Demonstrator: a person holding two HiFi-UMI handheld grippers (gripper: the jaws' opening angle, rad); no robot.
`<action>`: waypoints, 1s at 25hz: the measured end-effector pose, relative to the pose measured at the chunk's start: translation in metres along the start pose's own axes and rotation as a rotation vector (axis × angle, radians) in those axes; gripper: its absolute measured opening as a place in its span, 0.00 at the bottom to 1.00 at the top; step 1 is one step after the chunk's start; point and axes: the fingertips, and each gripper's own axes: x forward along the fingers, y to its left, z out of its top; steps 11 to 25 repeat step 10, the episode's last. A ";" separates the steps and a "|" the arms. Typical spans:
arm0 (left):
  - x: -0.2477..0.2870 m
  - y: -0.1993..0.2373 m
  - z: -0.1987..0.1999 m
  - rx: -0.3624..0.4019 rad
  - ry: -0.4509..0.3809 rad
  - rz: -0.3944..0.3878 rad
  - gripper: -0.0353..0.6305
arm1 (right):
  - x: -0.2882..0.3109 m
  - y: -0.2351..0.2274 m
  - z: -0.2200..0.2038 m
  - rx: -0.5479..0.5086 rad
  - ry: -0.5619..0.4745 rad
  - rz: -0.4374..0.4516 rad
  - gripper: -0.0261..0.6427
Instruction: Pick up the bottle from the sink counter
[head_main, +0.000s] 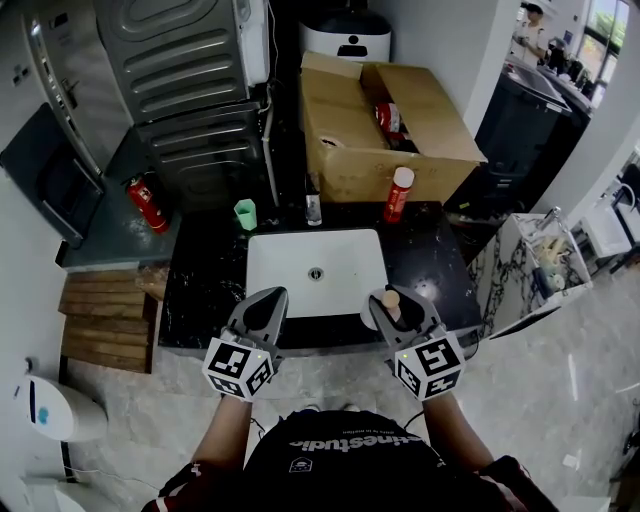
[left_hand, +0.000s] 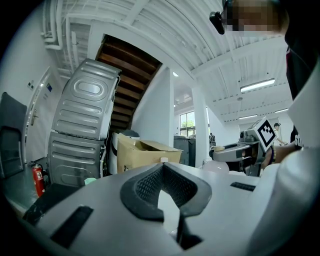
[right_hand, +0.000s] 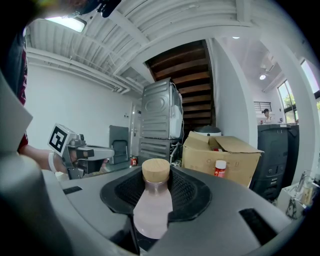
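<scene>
Right gripper (head_main: 392, 302) grips the wood-capped bottle (right_hand: 152, 207) by its neck, just right of the sink (head_main: 316, 240); left gripper (head_main: 268, 303) is closed and empty; the smooth neck could slip and drop.

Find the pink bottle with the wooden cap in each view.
Head view: pink bottle low right of centre, in the right tongs.
Left gripper view: pink bottle small, right of centre.
Right gripper view: pink bottle bottom centre, between the tongs.
Shared landmark: the open cardboard box.
</scene>
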 end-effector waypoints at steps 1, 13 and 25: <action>0.000 -0.001 0.000 0.002 -0.001 -0.001 0.07 | -0.001 0.000 0.000 0.000 -0.001 0.000 0.28; -0.001 -0.001 -0.001 0.008 0.005 -0.008 0.07 | 0.001 0.003 0.000 0.001 -0.004 -0.001 0.28; -0.001 -0.001 -0.001 0.008 0.005 -0.008 0.07 | 0.001 0.003 0.000 0.001 -0.004 -0.001 0.28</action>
